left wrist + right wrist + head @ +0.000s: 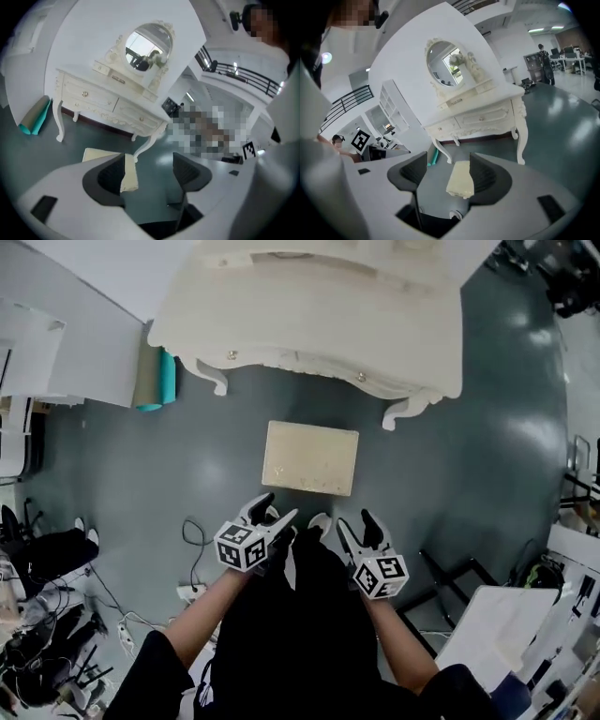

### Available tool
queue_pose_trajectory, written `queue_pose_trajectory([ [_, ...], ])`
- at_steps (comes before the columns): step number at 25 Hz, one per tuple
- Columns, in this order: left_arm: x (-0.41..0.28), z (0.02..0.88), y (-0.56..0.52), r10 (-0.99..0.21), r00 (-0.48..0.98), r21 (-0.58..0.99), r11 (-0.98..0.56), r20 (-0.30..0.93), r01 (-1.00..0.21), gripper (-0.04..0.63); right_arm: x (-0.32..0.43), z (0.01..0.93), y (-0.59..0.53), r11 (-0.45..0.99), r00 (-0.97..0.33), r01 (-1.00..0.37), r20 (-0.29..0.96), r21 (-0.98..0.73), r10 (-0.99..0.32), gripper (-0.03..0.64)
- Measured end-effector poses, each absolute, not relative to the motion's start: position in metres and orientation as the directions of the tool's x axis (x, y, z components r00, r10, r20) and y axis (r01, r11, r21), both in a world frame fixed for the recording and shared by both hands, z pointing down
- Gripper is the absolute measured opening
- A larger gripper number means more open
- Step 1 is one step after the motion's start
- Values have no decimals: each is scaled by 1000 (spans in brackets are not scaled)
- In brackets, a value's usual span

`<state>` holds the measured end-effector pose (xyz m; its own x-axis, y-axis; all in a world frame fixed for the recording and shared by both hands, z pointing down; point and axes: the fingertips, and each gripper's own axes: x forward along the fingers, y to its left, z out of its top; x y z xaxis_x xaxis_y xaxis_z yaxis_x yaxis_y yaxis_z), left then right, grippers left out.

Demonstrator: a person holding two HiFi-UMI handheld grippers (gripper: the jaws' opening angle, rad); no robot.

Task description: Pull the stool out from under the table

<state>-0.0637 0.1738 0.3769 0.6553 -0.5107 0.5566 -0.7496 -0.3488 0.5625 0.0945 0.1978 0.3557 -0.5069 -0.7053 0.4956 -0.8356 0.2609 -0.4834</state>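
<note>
The cream stool (pixel 310 457) stands on the grey floor in front of the cream dressing table (pixel 319 315), fully out from under it. It shows too in the left gripper view as a cream stool (pixel 101 153) and in the right gripper view as a cream stool (pixel 459 179). My left gripper (pixel 272 512) and right gripper (pixel 354 524) hang just short of the stool's near edge, both open with nothing between their jaws. Neither touches the stool. The left gripper (pixel 147 173) and right gripper (pixel 447 176) both point toward the table.
A rolled teal mat (pixel 155 381) leans by the table's left leg. Cables and a power strip (pixel 192 592) lie on the floor at my left. Black stands and clutter (pixel 37 652) crowd the lower left; a white board (pixel 497 624) and frames stand at the right.
</note>
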Motion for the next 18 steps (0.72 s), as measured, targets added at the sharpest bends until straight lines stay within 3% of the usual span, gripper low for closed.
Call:
queue_pose_trajectory([
  [6, -78, 246, 155, -671, 604, 500, -379, 431, -778, 336, 74, 238, 169, 392, -532, -834, 381, -388, -756, 298],
  [14, -73, 141, 145, -723, 630, 432, -490, 284, -757, 327, 52, 129, 149, 398, -492, -855, 280, -332, -824, 286],
  [15, -73, 132, 144, -728, 636, 426, -505, 256, -750, 302, 48, 121, 148, 408, -492, -858, 272, -311, -827, 261],
  [18, -78, 107, 136, -730, 661, 427, -549, 175, -718, 116, 39, 102, 138, 412, -467, -877, 246, -247, -849, 131],
])
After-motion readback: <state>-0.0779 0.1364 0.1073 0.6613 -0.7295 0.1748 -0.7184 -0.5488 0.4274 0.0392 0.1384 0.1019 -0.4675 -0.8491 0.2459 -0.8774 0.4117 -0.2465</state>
